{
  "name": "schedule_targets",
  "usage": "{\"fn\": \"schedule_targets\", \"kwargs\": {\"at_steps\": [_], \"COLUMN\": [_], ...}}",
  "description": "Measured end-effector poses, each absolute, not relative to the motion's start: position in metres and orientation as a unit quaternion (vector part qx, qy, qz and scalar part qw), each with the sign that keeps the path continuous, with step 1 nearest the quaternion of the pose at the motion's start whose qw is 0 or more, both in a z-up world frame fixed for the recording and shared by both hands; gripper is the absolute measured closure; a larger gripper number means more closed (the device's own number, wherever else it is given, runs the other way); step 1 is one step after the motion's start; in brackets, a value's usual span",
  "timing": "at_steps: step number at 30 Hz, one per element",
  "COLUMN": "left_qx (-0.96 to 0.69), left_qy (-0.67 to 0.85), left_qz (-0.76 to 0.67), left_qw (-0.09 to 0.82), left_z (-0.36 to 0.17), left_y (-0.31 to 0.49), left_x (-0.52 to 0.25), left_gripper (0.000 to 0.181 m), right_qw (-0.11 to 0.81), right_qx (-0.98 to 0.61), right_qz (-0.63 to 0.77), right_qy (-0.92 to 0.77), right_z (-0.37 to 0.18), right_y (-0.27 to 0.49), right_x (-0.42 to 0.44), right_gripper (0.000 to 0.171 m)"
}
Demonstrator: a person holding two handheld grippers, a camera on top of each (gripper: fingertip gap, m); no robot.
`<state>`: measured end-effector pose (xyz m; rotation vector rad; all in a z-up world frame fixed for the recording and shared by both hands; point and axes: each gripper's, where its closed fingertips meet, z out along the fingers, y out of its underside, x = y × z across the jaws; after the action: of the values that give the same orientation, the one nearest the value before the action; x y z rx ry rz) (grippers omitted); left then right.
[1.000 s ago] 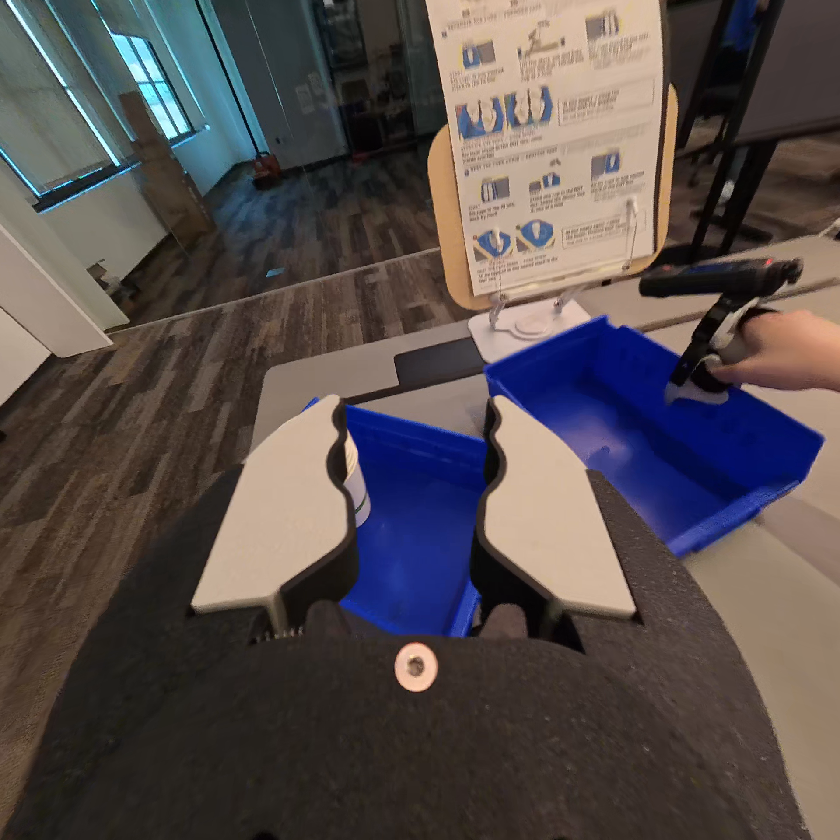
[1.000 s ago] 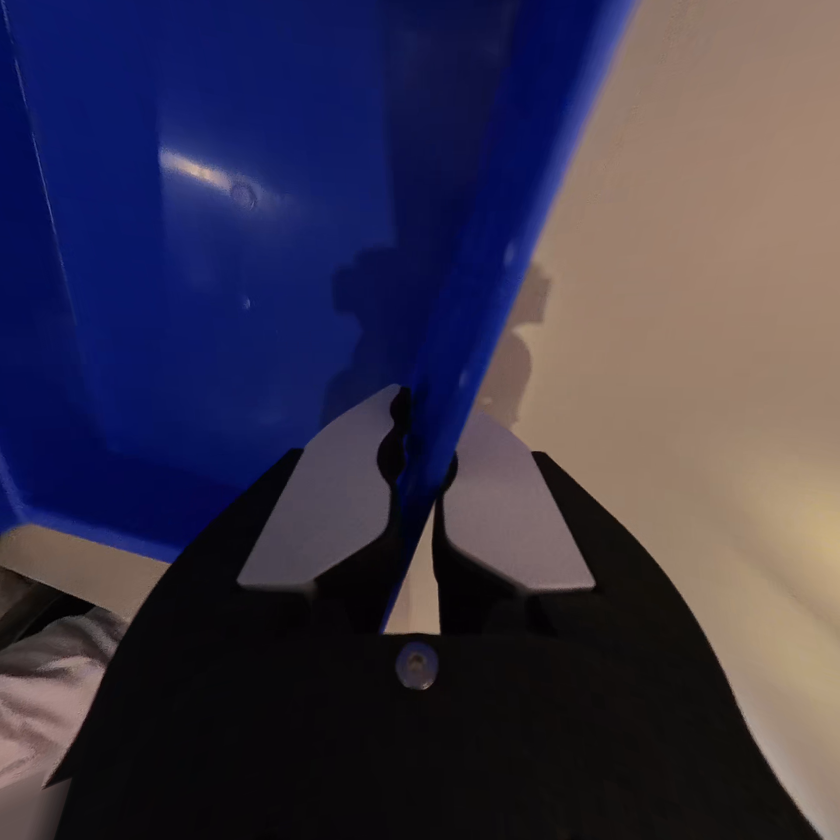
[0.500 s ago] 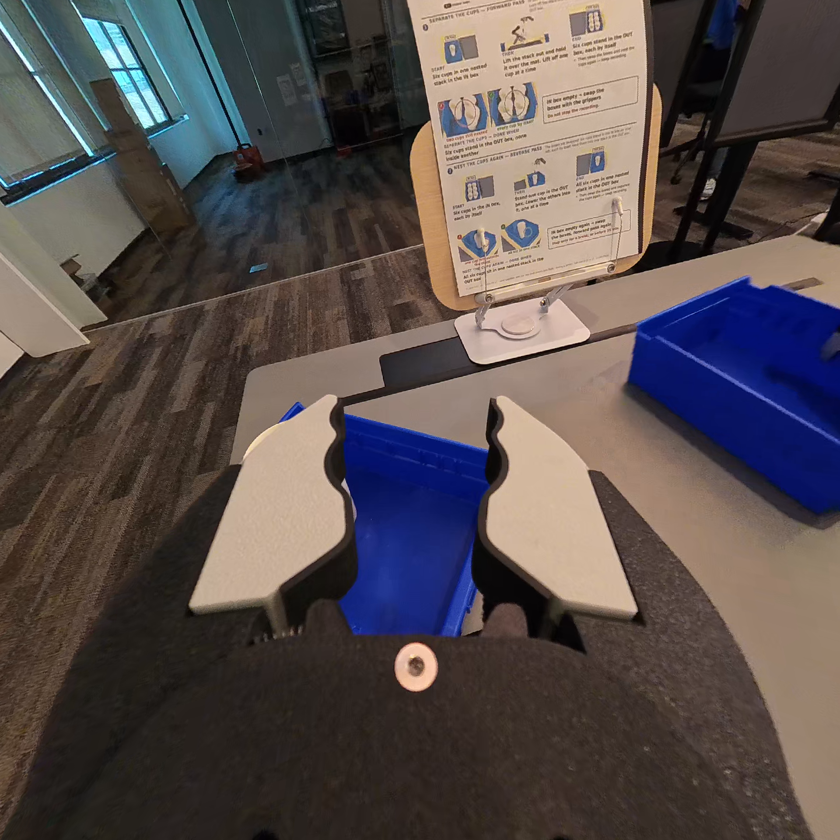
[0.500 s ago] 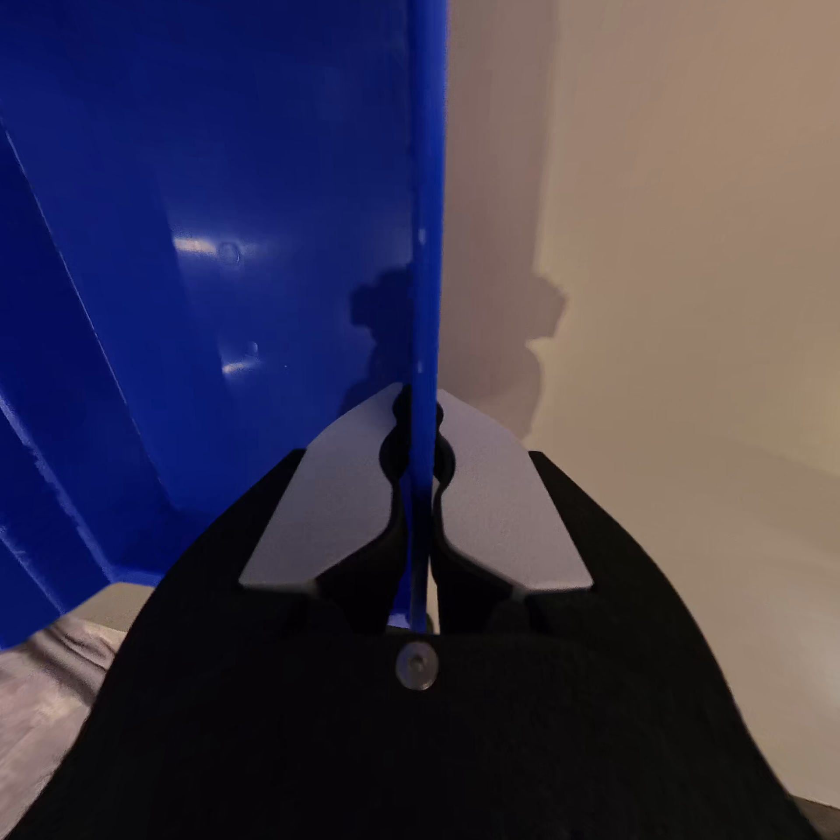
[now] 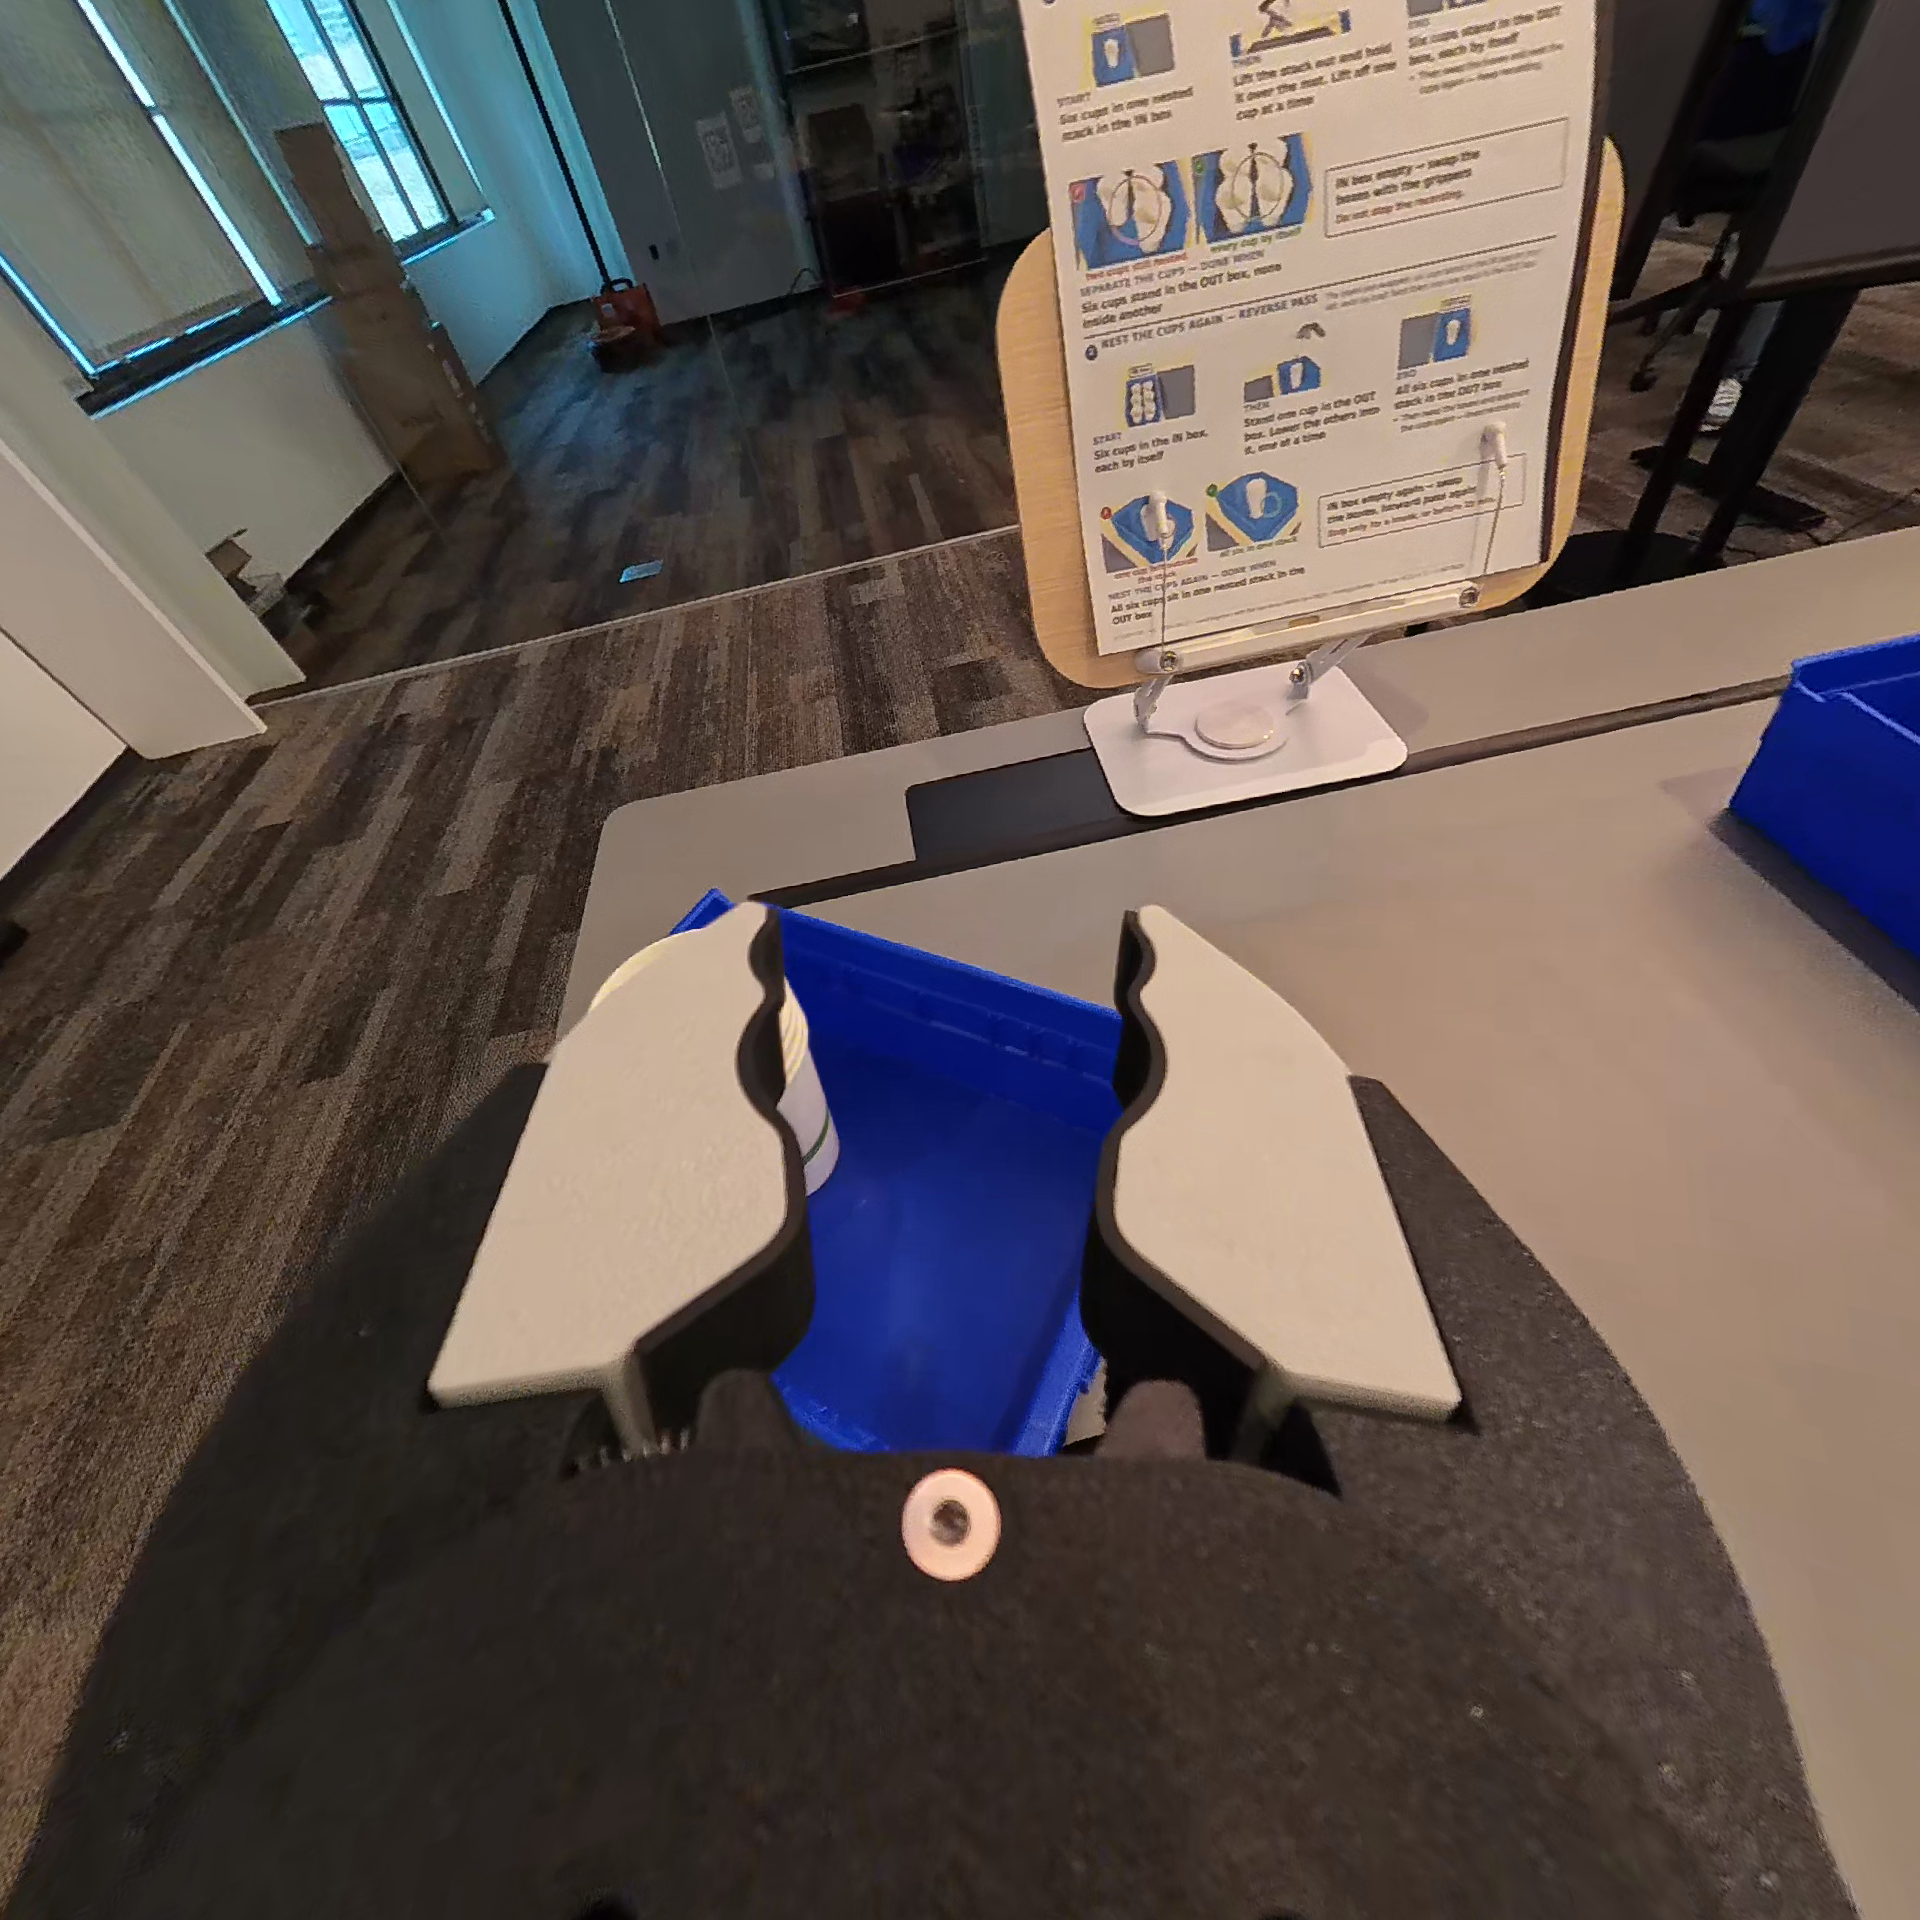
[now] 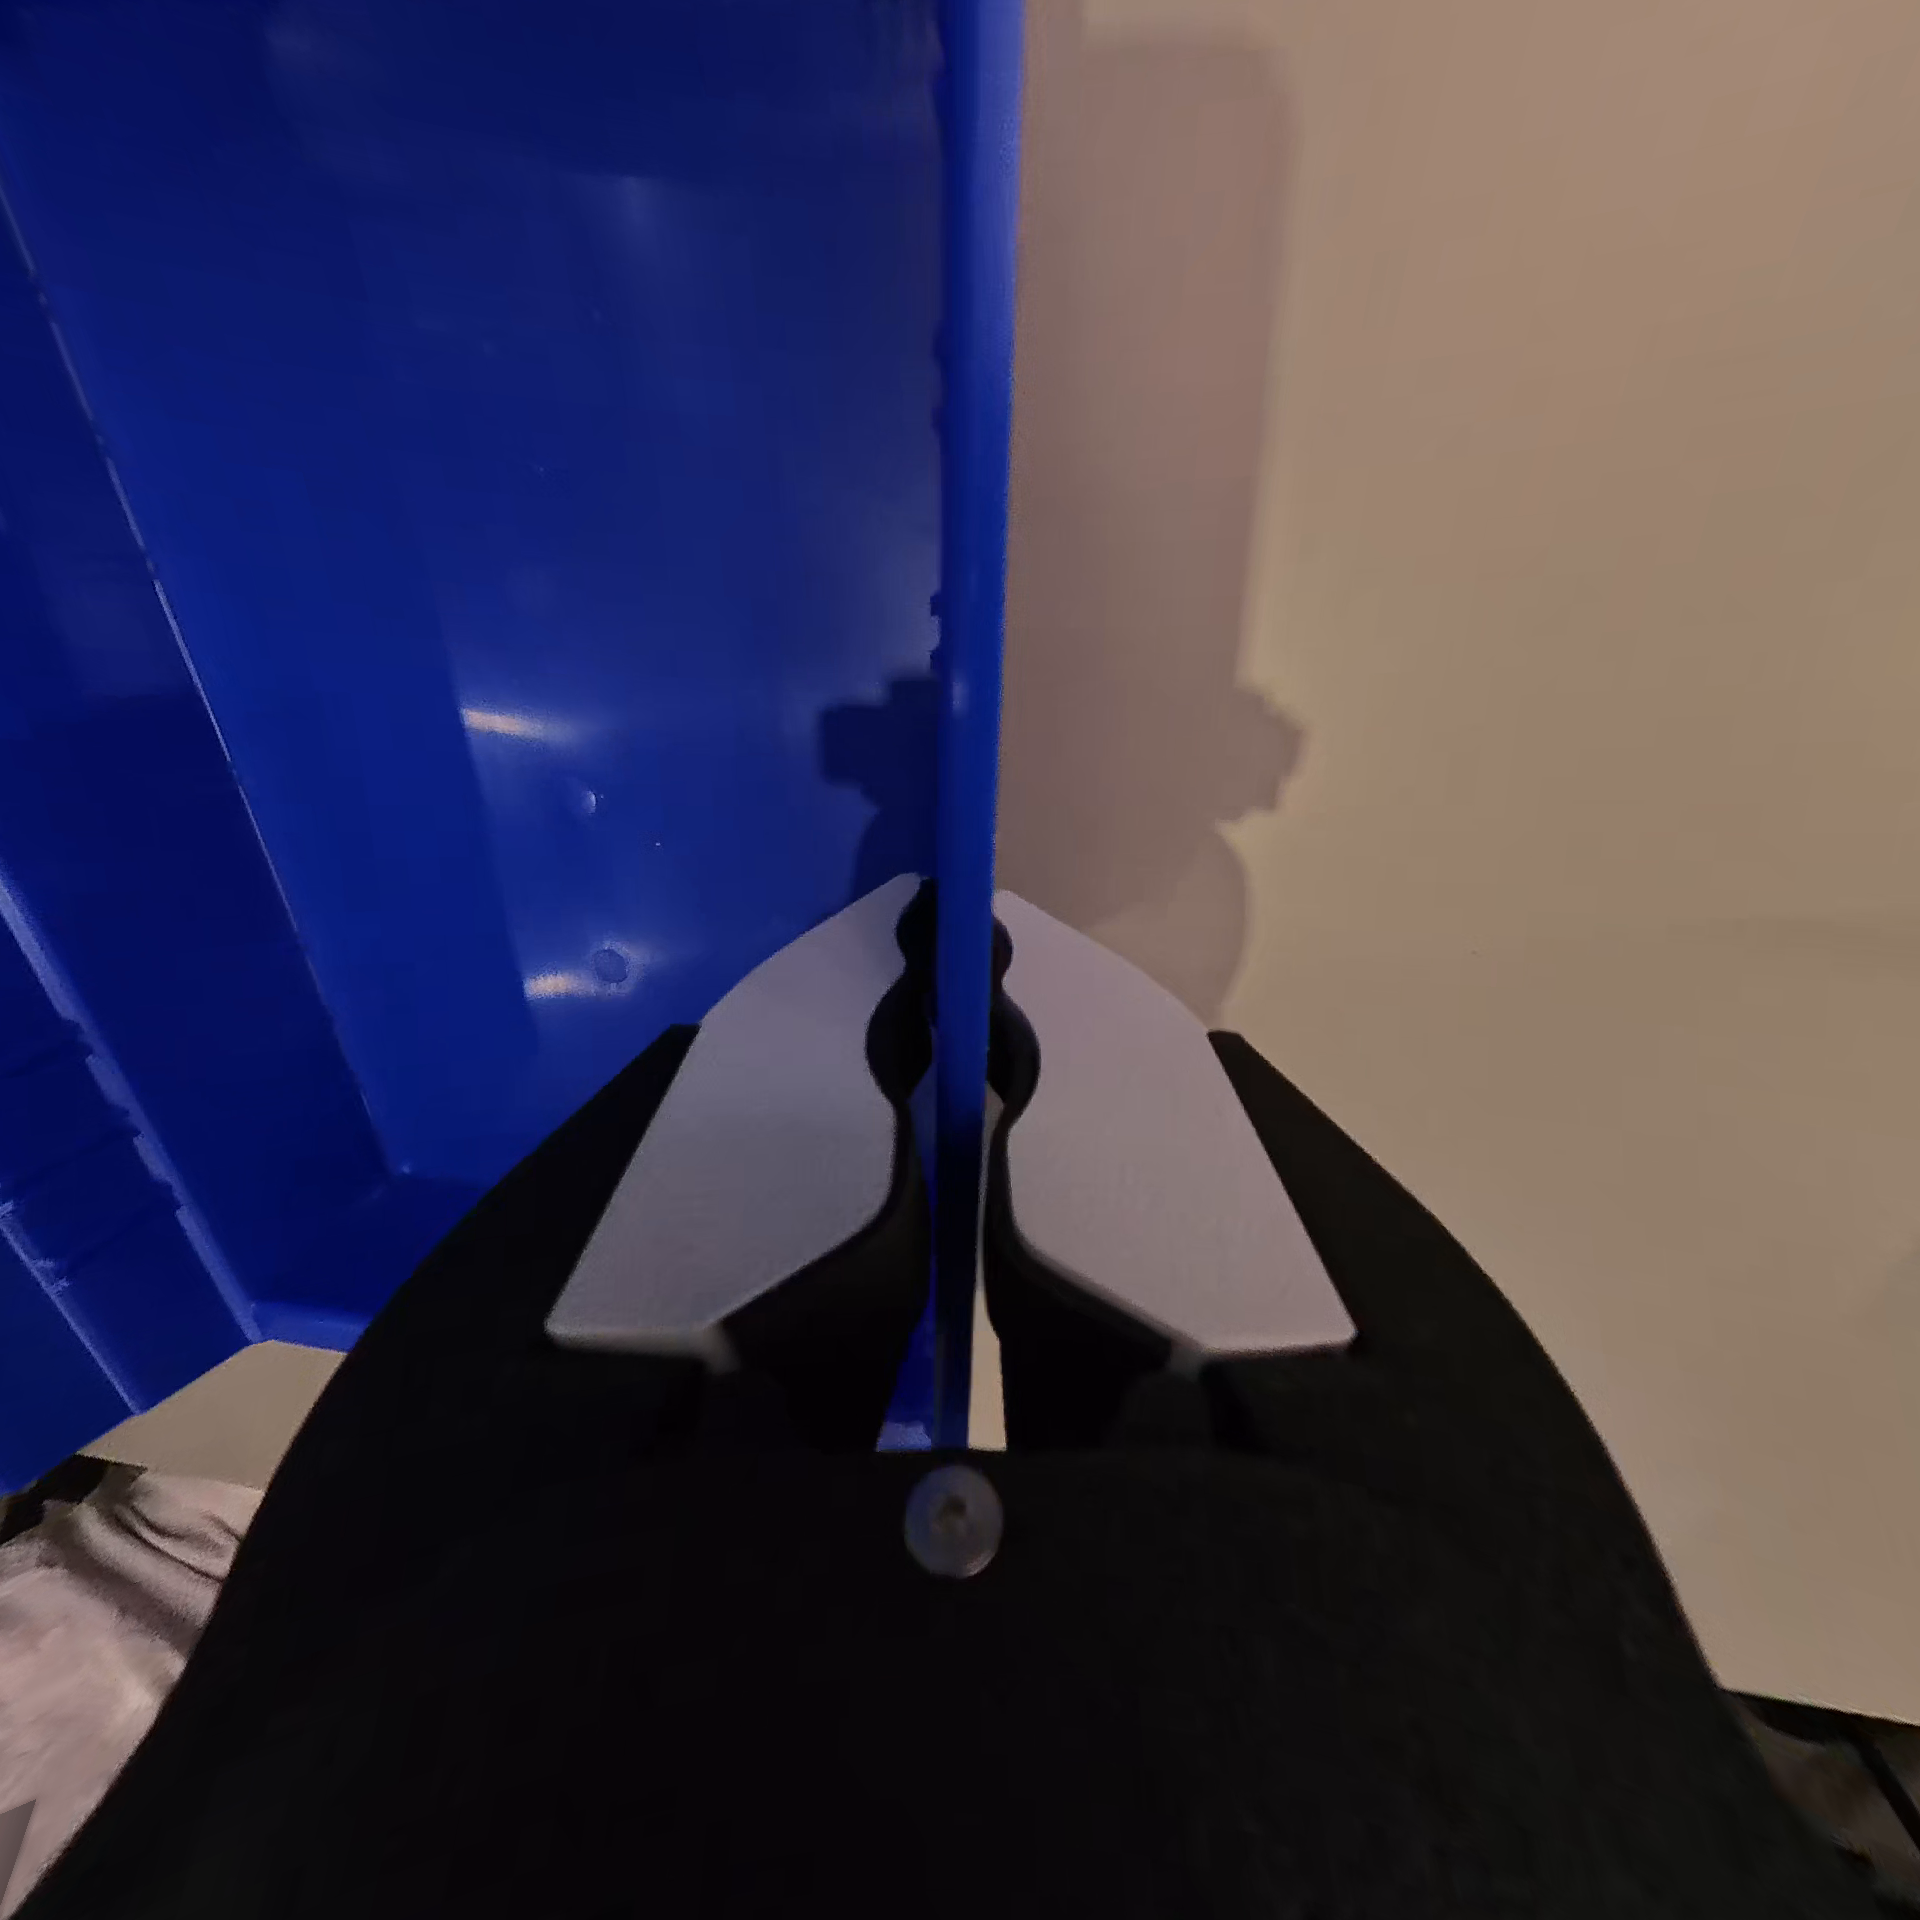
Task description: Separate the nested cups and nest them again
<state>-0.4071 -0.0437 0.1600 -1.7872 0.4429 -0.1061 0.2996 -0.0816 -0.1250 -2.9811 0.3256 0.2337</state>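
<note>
In the left wrist view my left gripper (image 5: 945, 925) is open and empty, above a blue bin (image 5: 935, 1226) at the table's near left. A nested stack of white paper cups (image 5: 805, 1081) stands in that bin's far left corner, mostly hidden behind my left finger. A second blue bin (image 5: 1839, 790) sits at the right edge of that view. In the right wrist view my right gripper (image 6: 961, 894) is shut on the thin side wall (image 6: 971, 623) of that blue bin, whose empty inside (image 6: 468, 623) fills the left of the view.
An instruction sheet on a wooden stand (image 5: 1309, 343) with a white base (image 5: 1242, 743) stands at the back of the grey table (image 5: 1507, 1039). The table's left edge drops to dark wood-pattern floor (image 5: 260, 987). A light sleeve (image 6: 94, 1621) shows at the lower left.
The second bin, held by my right gripper, has slid right, away from the first bin, to the view's edge. My left gripper stayed open over the first bin; the cup stack shows beside its left finger again.
</note>
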Motion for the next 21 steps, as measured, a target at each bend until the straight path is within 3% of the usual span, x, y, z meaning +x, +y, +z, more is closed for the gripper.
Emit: {"fn": "schedule_targets", "kwargs": {"at_steps": [4,7,10,21], "left_qx": [-0.792,-0.842,-0.900,-0.979], "left_qy": [0.186,0.151,0.081,-0.013], "left_qz": [-0.028,0.001,0.003,-0.058], "left_qw": [0.581,0.518,0.428,0.193], "left_z": [0.146,0.113,0.072,-0.049], "left_y": [-0.038,-0.027,-0.012,0.015], "left_x": [-0.421,-0.456,-0.497,-0.538], "left_gripper": [0.118,0.115,0.115,0.123], "right_qw": [0.083,0.128,0.190,0.423], "right_qx": [-0.991,-0.988,-0.979,-0.906], "right_qz": [0.056,0.031,-0.007,0.006], "right_qy": [0.085,0.079,0.068,-0.002], "right_z": [-0.125,-0.114,-0.088,0.017], "right_y": [-0.080,-0.072,-0.061,-0.028], "right_x": [0.301,0.302,0.305,0.232], "right_gripper": [0.165,0.137,0.121,0.121]}}
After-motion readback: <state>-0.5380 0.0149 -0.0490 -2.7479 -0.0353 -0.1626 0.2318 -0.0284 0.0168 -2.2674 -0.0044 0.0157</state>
